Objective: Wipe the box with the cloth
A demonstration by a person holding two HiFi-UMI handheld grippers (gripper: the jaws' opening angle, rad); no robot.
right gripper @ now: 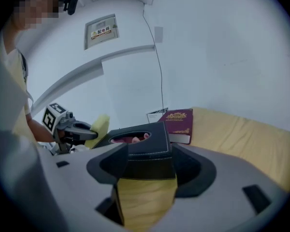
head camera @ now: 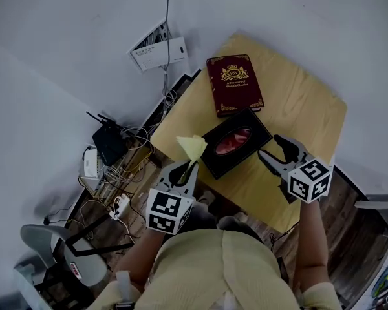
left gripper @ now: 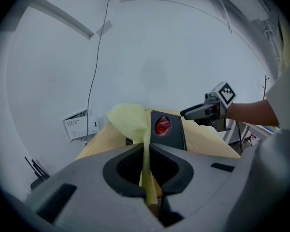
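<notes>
The box (head camera: 236, 142) is sitting on the counter (head camera: 297, 102), near a red book (head camera: 235, 82). It is looking stiff and light, so it may be sliding when rubbed; its short end seems the best place to hold. The left gripper (head camera: 183, 168) is pinching the soft yellow cloth (head camera: 193, 148) between its fingers (left gripper: 113, 168). The right gripper (head camera: 271, 147) is holding its fingers (right gripper: 104, 166) spread wide at the box's end, not pressing. Whether the cloth is touching the box is hard to tell.

Red book (head camera: 235, 84) lies on the wooden table (head camera: 304, 102).
</notes>
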